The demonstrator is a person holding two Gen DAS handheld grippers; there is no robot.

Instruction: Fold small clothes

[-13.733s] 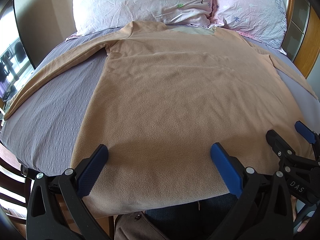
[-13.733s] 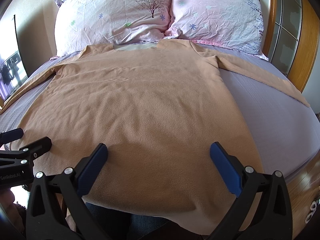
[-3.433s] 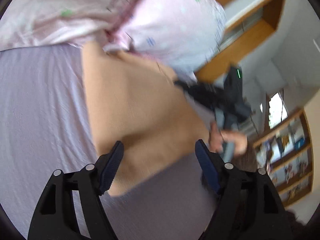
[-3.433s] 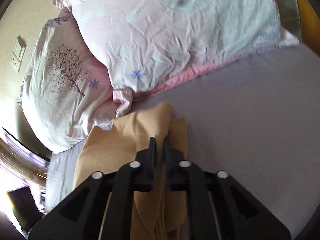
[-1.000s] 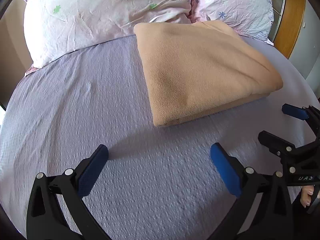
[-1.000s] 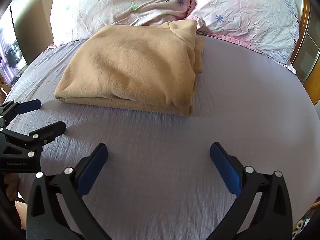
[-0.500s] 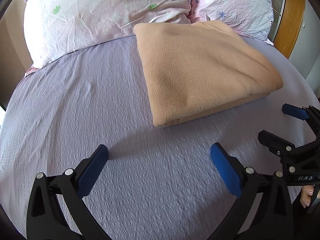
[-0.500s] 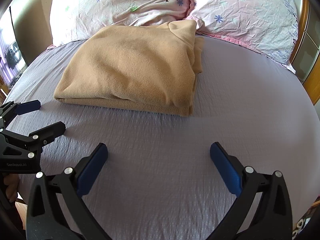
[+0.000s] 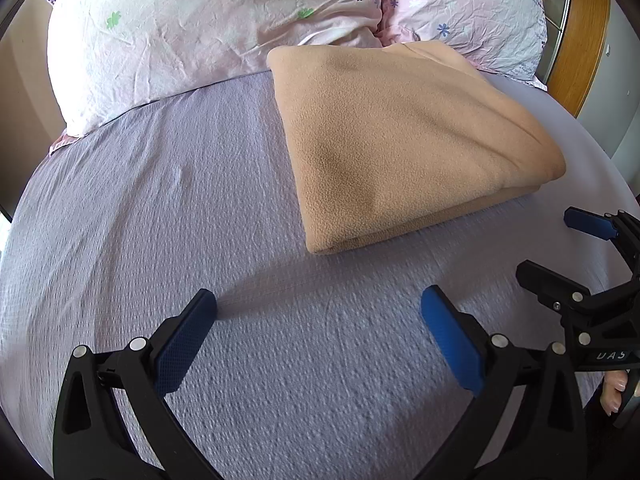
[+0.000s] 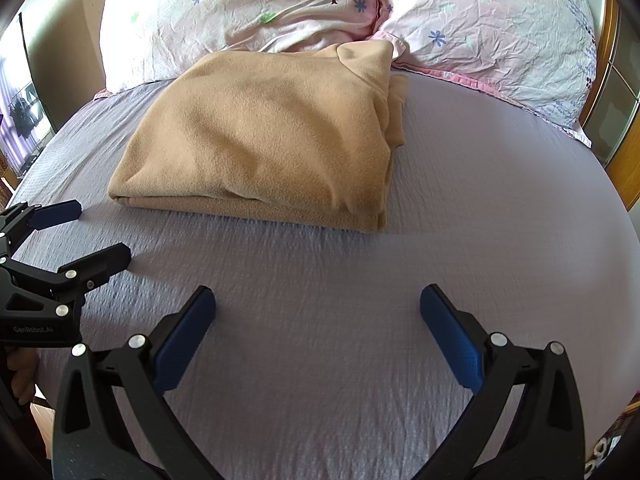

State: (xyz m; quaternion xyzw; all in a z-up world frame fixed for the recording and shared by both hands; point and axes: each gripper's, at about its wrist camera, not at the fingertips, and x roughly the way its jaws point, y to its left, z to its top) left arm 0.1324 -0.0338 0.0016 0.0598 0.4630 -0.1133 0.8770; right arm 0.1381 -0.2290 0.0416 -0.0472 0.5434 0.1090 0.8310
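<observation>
1. Fleece top (image 9: 404, 136), tan and folded into a thick rectangular bundle, lies on the lilac bed (image 9: 160, 208) ahead of both my claws, its far end touching the two floral pillows (image 9: 224, 20).

2. My left claw (image 9: 318, 320) is released, its blue pads spread wide and holding nothing, over bare sheet. From it, the bundle lies ahead and to the right; the nearest corner of the fold points back toward the gap between the pads.

3. My right claw (image 10: 318, 318) is likewise released and empty. From it, the bundle lies ahead and to the left, with the loose layered edges stacked on its right-hand side, the side nearer this claw.

4. Each claw shows at the edge of the other's view, so they sit side by side, apart from each other and both short of the near edge of the fleece.

5. The bundle's long axis runs from the near folded edge away toward the pillows, slightly slanted. Neither claw is clearly nearer; the near edge spans the space between them.

6. I judge the folding essentially done. If any tidying is left, it is the uneven edges on the right, which my right claw would reach more directly.
</observation>
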